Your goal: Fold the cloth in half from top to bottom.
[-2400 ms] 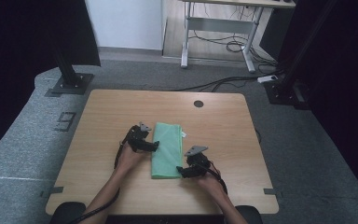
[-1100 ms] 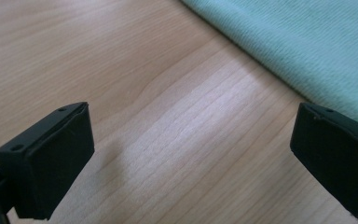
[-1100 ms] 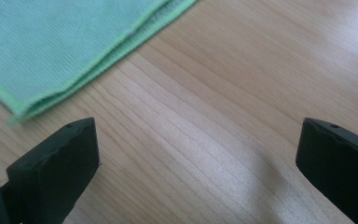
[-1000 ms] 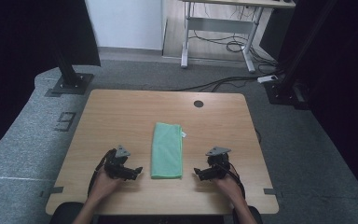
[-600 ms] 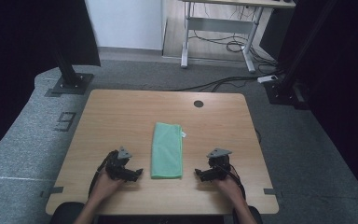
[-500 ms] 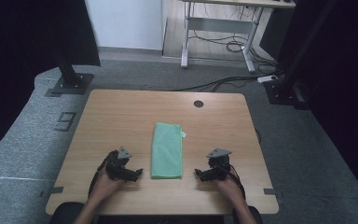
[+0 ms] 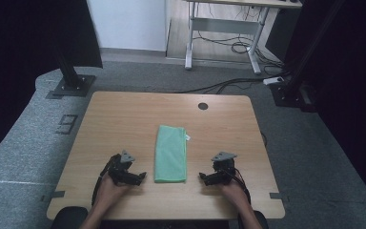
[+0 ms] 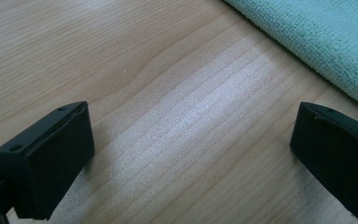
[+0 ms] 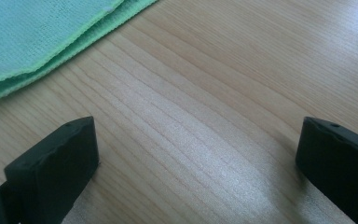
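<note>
Both our grippers have come back from the cloth to the near edge of the table since the earlier frame, where they were on its two long sides, and they barely shift after that. We rest them on the wooden table (image 7: 124, 119), which carries little else, so nothing crowds the work. Between our hands lies the green cloth (image 7: 170, 152), folded into a long narrow strip running away from us, its edges lined up; in the right gripper view the doubled layers show at its border (image 9: 37, 51). It looks finished, which is why we judge that we keep off it. Our left gripper (image 7: 136, 177) sits just left of the strip's near end, jaws spread wide over bare wood. Our right gripper (image 7: 208, 178) mirrors it on the other side, jaws equally wide and empty.
</note>
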Demonstrator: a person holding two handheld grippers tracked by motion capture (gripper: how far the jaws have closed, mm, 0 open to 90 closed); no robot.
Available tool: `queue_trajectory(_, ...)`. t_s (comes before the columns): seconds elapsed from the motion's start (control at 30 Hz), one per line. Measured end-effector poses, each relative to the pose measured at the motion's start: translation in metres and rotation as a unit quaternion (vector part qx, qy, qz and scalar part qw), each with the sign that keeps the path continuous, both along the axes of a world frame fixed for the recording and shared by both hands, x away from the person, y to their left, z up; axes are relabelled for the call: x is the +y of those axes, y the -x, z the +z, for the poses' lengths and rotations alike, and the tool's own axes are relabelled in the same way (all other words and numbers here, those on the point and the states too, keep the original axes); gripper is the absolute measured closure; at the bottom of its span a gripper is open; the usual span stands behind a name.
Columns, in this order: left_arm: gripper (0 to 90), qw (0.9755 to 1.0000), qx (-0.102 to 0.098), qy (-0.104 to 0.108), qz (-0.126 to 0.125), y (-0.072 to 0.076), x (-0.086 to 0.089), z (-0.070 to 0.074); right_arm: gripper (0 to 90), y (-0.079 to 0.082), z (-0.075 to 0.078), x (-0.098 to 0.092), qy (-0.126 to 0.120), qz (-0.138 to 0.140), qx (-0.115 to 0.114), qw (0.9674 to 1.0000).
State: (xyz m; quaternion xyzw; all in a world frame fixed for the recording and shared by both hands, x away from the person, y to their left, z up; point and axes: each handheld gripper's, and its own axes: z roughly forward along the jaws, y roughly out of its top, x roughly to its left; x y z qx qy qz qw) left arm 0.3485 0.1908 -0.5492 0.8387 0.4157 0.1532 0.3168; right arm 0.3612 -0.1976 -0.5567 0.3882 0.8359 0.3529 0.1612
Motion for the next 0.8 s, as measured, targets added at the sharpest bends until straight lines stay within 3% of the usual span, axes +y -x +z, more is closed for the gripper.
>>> queue_trajectory(0.43,0.0,1.0,0.003,-0.002,-0.006,-0.005,-0.007,0.001,0.0,0.0,0.0,0.001,-0.001,-0.004,0.001,1.0)
queue_trajectory(0.5,0.0,0.9998,-0.014,-0.007,-0.007,-0.007,-0.013,0.006,0.0,-0.001,0.001,0.001,0.0,-0.005,0.005,1.0)
queue_trajectory(0.67,0.0,0.9993,-0.029,0.019,-0.011,-0.012,-0.022,0.014,0.0,-0.002,0.004,0.008,-0.008,0.002,0.007,0.9999)
queue_trajectory(0.8,0.0,0.9991,-0.027,0.028,-0.015,-0.013,-0.029,0.015,0.0,-0.001,0.009,0.016,-0.011,0.009,0.003,0.9999)
